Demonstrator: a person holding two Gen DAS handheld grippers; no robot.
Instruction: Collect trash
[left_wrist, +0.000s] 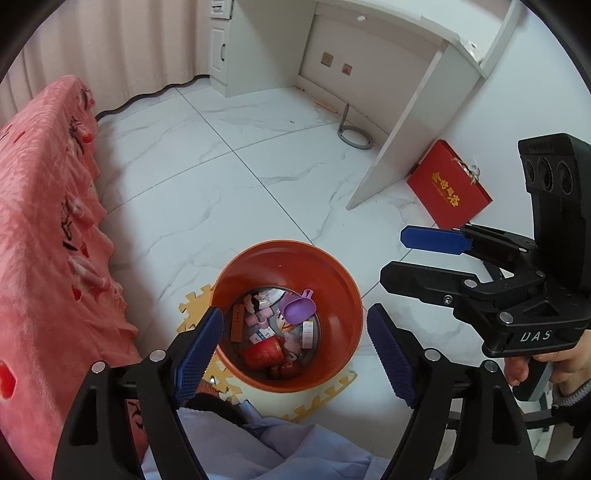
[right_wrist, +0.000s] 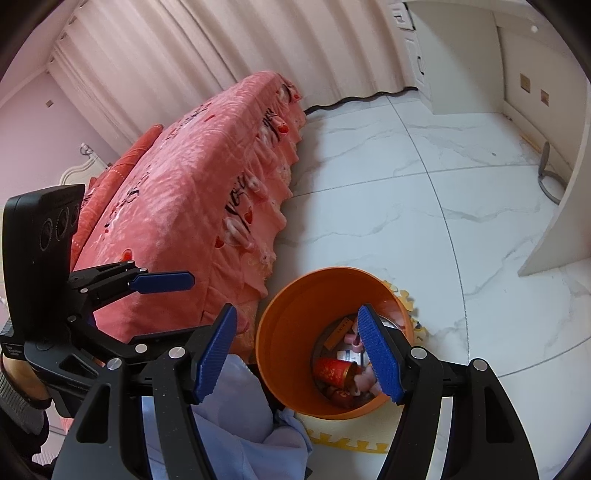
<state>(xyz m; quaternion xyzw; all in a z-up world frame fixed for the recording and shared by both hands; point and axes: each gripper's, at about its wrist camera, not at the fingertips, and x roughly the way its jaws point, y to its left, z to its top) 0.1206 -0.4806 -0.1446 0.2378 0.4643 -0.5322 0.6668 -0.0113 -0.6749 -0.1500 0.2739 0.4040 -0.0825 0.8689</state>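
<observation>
Both tongs hang over the orange bin (left_wrist: 288, 314), and both are wide apart with nothing between their pads. In the left wrist view, the left tongs (left_wrist: 295, 336) sit right above the mouth of the bin, most likely so that trash falls straight in. The right tongs (right_wrist: 299, 347) wait just beside them, also tipped down at the bin. Each has black plastic arms and blue pads (left_wrist: 199, 350) with little ridges, which would help them hold slippery things. The bin is round and smooth, like a bucket, and stands on the white marble floor (left_wrist: 207, 192) on a yellow foam puzzle mat (left_wrist: 192, 306), close to the bed with its soft pink blanket (left_wrist: 40, 221). The trash is inside at the bottom: a purple plastic scoop (left_wrist: 297, 308), a shiny red can (left_wrist: 264, 352), small pink bits and some wrappers. A red booklet (left_wrist: 448, 184) still leans by the white desk (left_wrist: 402, 133) and might go in next.
</observation>
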